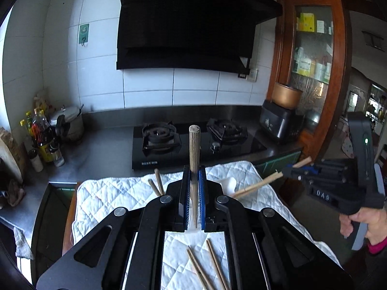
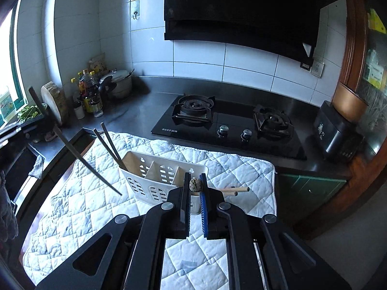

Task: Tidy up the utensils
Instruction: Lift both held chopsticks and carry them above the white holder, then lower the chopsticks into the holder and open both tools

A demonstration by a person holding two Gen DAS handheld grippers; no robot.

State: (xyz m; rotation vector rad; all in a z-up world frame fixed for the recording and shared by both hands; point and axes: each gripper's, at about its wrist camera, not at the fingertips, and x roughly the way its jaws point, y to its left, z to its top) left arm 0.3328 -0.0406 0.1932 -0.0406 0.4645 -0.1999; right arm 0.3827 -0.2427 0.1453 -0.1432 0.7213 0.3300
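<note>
Seemingly level, both claws [image 1: 194, 193] [image 2: 195, 203] each clamp a chopstick [image 1: 194, 159] [image 2: 196, 184].

Left gripper [image 1: 194, 193] clamps one chopstick [image 1: 194, 159], blue pads [image 1: 186, 193] pinching it on both sides; butt end points up toward the gas stove [image 1: 193, 142]. Right gripper [image 1: 289, 170] at frame right, held by a hand [image 1: 362, 224], is closed on a light wooden chopstick [image 1: 266, 182] angled down-left. Two loose chopsticks [image 1: 208, 265] lie on the quilted white cloth [image 1: 108, 193] below. Two more stick ends [image 1: 156, 183] poke up just left of the jaws.
</note>
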